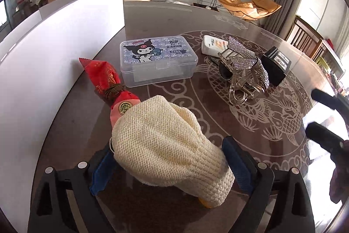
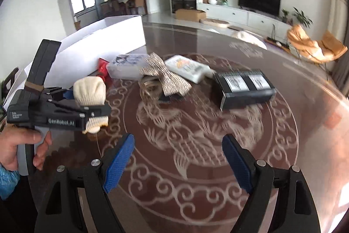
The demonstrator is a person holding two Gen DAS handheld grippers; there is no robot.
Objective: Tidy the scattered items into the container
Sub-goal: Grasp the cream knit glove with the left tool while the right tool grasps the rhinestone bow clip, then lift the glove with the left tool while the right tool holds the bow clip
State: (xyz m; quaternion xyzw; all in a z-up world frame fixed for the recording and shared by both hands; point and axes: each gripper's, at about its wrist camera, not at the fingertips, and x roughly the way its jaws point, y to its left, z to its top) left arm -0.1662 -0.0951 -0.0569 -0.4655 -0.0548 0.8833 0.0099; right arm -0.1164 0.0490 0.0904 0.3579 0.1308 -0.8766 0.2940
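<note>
Straddling knit glove (image 1: 165, 145) loosely, left gripper (image 1: 168, 165); right gripper (image 2: 177, 165) wide, empty; right view shows hand (image 2: 19, 145).

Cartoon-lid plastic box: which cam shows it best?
The left wrist view. There the clear plastic box sits near centre, sharp, with its printed lid and front latch readable. In the right wrist view the same box is small, motion-blurred and partly hidden behind the sparkly bow hair clip.

L gripper (image 1: 165, 165) angled down, jaws wide, straddling sth w/o pads clearly pressing. R gripper (image 2: 177, 164) jaws apart, empty. Person's hand (image 2: 20, 145) wraps L grip's handle.
</note>
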